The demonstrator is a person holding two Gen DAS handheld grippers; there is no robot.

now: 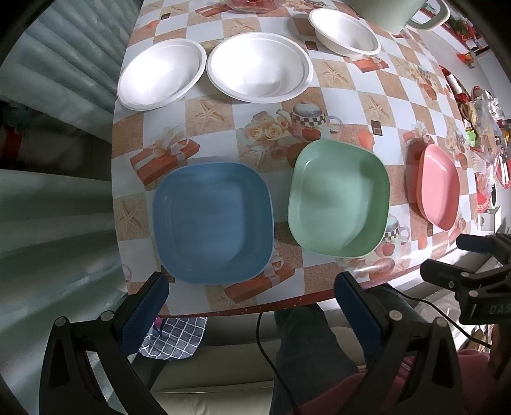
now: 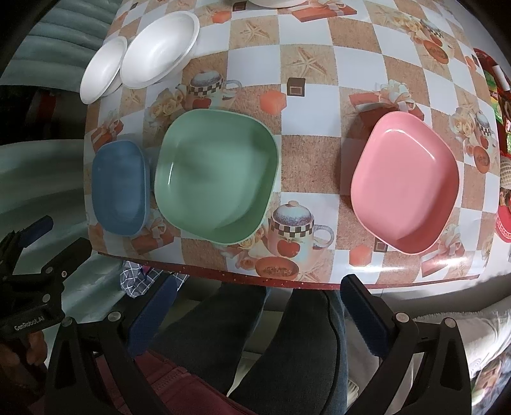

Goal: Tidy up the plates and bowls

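Note:
Three square plastic bowls sit in a row near the table's front edge: blue (image 1: 212, 222) (image 2: 119, 188), green (image 1: 338, 198) (image 2: 215, 175) and pink (image 1: 439, 183) (image 2: 404, 183). Further back lie two white foam plates (image 1: 161, 73) (image 1: 258, 67) (image 2: 159, 49) (image 2: 102, 68) and a white foam bowl (image 1: 345, 32). My left gripper (image 1: 252, 300) hangs open off the table edge, just in front of the blue bowl, holding nothing. My right gripper (image 2: 258, 309) is open too, off the front edge between the green and pink bowls, empty.
A patterned oilcloth covers the table (image 1: 335, 83) (image 2: 313, 153). A pale green pot (image 1: 399, 12) stands at the back. Cluttered packets (image 1: 482, 118) line the right side. The person's legs (image 2: 255, 335) and a checked cloth (image 1: 174, 335) are below the edge. A curtain (image 1: 57, 79) hangs left.

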